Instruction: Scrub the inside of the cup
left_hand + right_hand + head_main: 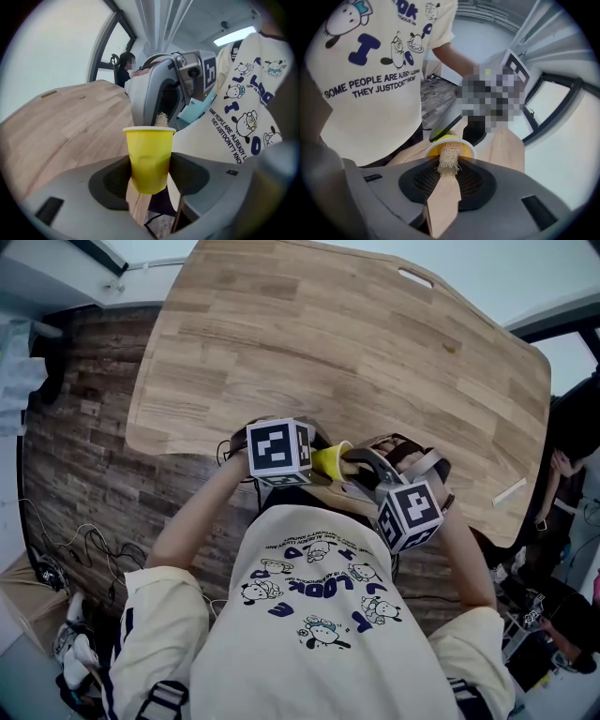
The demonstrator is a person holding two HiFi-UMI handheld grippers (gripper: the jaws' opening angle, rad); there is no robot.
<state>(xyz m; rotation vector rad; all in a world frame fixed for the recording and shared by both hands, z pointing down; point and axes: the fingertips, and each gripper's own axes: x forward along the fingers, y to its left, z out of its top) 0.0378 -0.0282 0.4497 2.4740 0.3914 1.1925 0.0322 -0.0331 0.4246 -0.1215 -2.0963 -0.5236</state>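
Left gripper (150, 176) fingers (117, 180) clamped on yellow cup (149, 150), held over near edge of bare wooden tabletop (356, 343). Right gripper (449, 183) fingers pinch wooden brush (449, 164), bristles at cup mouth. Dark plank floor (75, 456), big windows (51, 51).

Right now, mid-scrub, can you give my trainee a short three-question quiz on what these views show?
1. True or false: the left gripper is shut on the yellow cup.
2. What does the right gripper hold? A) a sponge B) a brush C) nothing
3. Fill in: the bristles sit at the cup's ____ (mouth or base).

Key: 1 true; 2 B; 3 mouth.
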